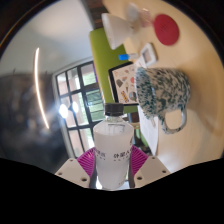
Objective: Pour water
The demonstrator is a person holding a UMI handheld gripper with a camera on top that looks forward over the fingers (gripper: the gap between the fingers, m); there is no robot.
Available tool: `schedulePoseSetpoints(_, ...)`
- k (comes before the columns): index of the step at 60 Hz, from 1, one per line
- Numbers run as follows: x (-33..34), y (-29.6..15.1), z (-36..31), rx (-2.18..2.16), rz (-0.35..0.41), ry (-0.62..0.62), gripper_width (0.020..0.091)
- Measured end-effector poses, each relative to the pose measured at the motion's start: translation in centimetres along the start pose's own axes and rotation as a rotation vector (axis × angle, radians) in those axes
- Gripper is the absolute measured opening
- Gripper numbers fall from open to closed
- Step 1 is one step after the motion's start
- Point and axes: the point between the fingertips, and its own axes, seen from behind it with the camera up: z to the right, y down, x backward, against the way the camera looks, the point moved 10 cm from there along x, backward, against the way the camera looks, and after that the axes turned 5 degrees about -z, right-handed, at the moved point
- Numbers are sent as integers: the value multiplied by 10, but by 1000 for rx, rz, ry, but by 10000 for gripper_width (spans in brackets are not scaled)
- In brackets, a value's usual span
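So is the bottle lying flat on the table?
No, the bottle is held between the gripper's pink-padded fingers and lifted toward the speckled mug.

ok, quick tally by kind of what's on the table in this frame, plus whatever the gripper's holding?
Bottles: 1, the white bottle between the gripper fingers, both pads pressing on it
Mugs: 1, speckled mug
Coasters: 1, red coaster
Paper cups: 1, white cup
Total: 4

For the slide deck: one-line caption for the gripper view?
Hand-held gripper shut on a tilted white bottle, its black spout aimed at a speckled mug on the table.
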Motion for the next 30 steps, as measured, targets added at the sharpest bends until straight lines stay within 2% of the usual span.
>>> schedulePoseSetpoints(1,9,12,-12,-53,6,-1,440)
schedulePoseSetpoints(5,-1,-4,-5,-137,4,-36,442)
schedulePoseSetpoints(9,1,-12,-4,-195,46,-62,444)
schedulePoseSetpoints(10,20,-5,-11,-222,51,-66,443)
schedulePoseSetpoints(11,2,-12,-10,-235,65,-69,444)
schedulePoseSetpoints(15,7,-14,-7,-281,76,-76,443)
schedulePoseSetpoints(24,5,-17,0,-293,67,-53,441)
schedulePoseSetpoints(30,3,-6,0,-206,28,-43,443)
